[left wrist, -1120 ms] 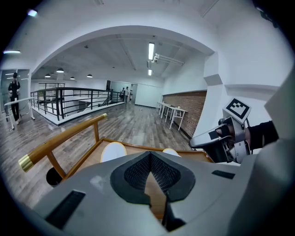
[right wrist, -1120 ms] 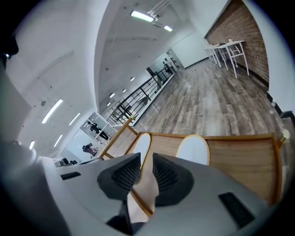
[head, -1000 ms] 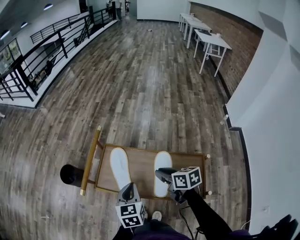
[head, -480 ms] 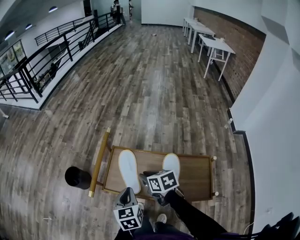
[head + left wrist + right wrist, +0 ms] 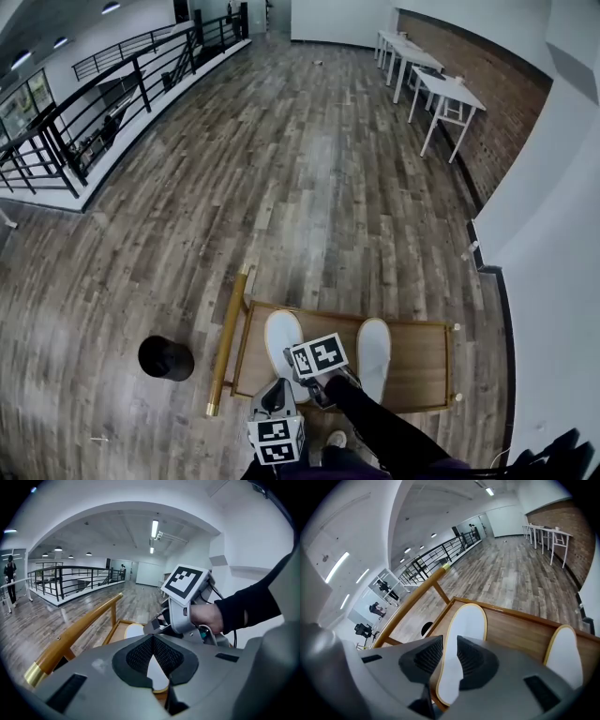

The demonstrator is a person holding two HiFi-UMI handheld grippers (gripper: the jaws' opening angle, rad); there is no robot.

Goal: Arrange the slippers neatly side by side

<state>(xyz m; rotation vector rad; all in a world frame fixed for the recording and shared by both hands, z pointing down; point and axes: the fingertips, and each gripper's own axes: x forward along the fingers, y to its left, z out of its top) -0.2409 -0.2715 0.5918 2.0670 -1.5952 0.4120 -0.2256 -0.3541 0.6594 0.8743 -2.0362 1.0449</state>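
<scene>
left slipper (image 5: 277,336) | right slipper (image 5: 373,349) | well apart | tray (image 5: 417,361) wood between

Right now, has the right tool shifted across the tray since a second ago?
Yes. The right tool went leftward across the tray, from above the right slipper to the left slipper.

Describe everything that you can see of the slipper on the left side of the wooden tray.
The left slipper is white and flat with a thin tan edge, rounded at both ends. It lies on the wooden tray near the left rim, pointing away from the person, clearly apart from the other slipper. The right tool is over its near half, jaws open; whether they touch it is unclear.
</scene>
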